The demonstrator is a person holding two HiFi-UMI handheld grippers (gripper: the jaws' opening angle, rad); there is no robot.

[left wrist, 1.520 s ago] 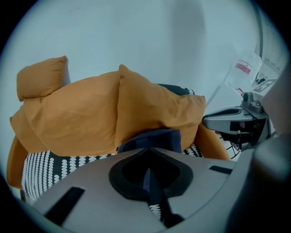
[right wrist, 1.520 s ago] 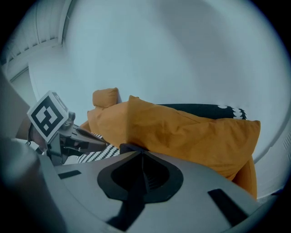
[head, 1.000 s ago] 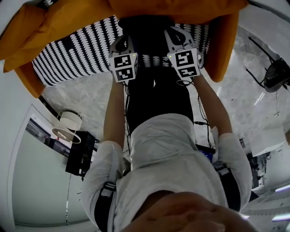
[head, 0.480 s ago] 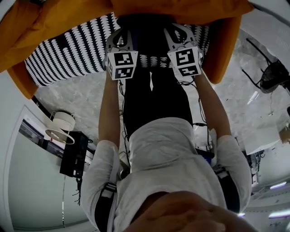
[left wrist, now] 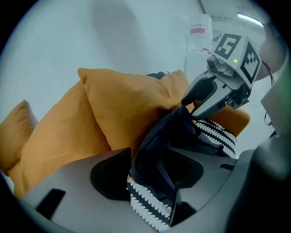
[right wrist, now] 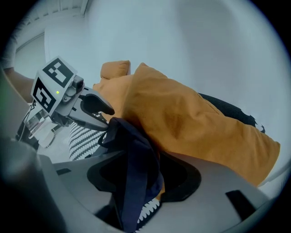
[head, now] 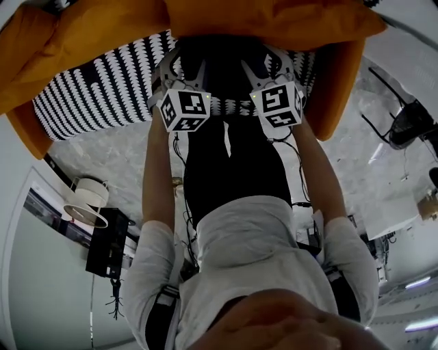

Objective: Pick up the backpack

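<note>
The dark backpack (head: pixel 220 63) rests on the sofa's black-and-white patterned seat (head: pixel 102 89), against the orange cushions (head: pixel 274 20). My left gripper (head: pixel 183 67) and right gripper (head: pixel 268 63) flank its top. Both sets of jaws are opening. In the left gripper view, dark backpack fabric (left wrist: pixel 159 145) hangs loose between my left gripper's (left wrist: pixel 150 175) spread jaws, with the right gripper (left wrist: pixel 190 110) at the strap behind. In the right gripper view a navy strap (right wrist: pixel 134 168) drapes between the right gripper's (right wrist: pixel 143 177) wide jaws, and the left gripper (right wrist: pixel 109 120) is beyond.
Orange sofa arms (head: pixel 335 75) stand at either side of the seat. On the marble floor are a black chair (head: pixel 410 116) at the right, and a white round lamp (head: pixel 85 205) and a black box (head: pixel 106 239) at the left. The person's body fills the lower middle.
Both grippers' jaws have spread from shut to wide, letting the backpack fabric go slack between them. The left gripper's marker cube has rolled, and both cubes sit slightly lower.
</note>
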